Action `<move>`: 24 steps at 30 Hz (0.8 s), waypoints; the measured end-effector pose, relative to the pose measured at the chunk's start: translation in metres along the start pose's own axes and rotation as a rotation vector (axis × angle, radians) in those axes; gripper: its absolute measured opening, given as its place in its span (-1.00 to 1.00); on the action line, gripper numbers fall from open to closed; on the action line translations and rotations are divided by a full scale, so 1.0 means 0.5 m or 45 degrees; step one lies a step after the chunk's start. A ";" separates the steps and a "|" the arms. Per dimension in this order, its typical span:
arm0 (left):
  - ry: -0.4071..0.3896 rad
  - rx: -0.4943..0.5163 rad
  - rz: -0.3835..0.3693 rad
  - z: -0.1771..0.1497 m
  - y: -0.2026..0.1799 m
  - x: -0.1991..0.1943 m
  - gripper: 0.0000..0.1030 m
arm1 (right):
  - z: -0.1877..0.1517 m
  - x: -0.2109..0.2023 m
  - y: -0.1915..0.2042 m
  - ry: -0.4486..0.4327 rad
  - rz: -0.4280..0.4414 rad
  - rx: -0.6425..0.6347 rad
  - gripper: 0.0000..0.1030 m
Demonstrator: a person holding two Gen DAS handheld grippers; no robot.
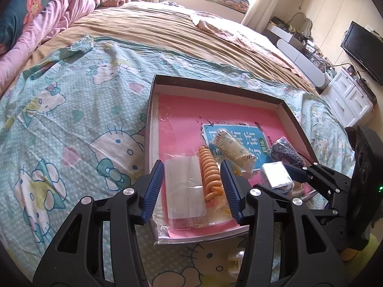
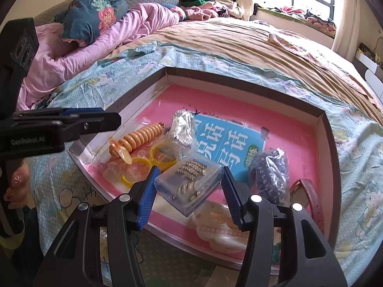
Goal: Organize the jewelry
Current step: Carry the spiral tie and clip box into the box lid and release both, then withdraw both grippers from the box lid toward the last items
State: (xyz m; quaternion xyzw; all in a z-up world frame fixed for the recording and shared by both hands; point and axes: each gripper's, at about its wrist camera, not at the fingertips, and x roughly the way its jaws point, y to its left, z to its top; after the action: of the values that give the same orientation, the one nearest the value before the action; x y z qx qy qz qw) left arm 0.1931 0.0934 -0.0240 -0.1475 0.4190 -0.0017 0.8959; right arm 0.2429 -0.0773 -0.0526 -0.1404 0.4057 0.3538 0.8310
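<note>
One clear box [image 2: 189, 186] pinched cornerwise by the right tongs [image 2: 190, 191] could twist loose over the tray [image 2: 325, 129], while the left tongs [image 1: 192, 189] gape around a bagged coil [image 1: 210, 174].

One tray [image 2: 325, 129], two yellow rings [image 2: 153, 159]

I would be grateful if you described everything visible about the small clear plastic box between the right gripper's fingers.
The clear plastic box is small, squarish and transparent, holding a rhinestone piece and some silvery metal bits. It is tilted, one corner down, pinched by its sides in the right gripper, above the tray's near edge.
</note>
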 end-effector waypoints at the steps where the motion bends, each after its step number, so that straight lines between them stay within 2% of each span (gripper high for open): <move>1: -0.002 0.002 0.001 0.000 -0.001 -0.002 -0.15 | -0.001 0.000 0.002 0.002 0.000 0.000 0.00; 6: -0.008 0.004 0.003 0.000 0.000 -0.009 -0.11 | -0.002 -0.003 0.004 0.002 -0.003 0.003 0.02; 11: -0.017 0.006 0.001 0.001 0.000 -0.017 -0.10 | -0.006 -0.023 -0.001 -0.025 -0.016 0.018 0.19; 13: -0.022 0.008 -0.001 0.001 -0.002 -0.022 0.00 | -0.008 -0.035 -0.006 -0.042 -0.016 0.038 0.29; 21: -0.037 0.013 -0.001 0.001 -0.008 -0.036 0.10 | -0.020 -0.084 -0.023 -0.102 -0.019 0.094 0.59; 24: -0.051 0.013 0.001 0.000 -0.009 -0.049 0.29 | -0.023 -0.104 -0.027 -0.125 -0.028 0.105 0.69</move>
State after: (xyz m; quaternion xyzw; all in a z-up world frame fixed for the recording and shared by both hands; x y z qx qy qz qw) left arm 0.1778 0.0923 -0.0047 -0.1429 0.4012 -0.0005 0.9048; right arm 0.2242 -0.1176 -0.0204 -0.0929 0.3771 0.3342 0.8588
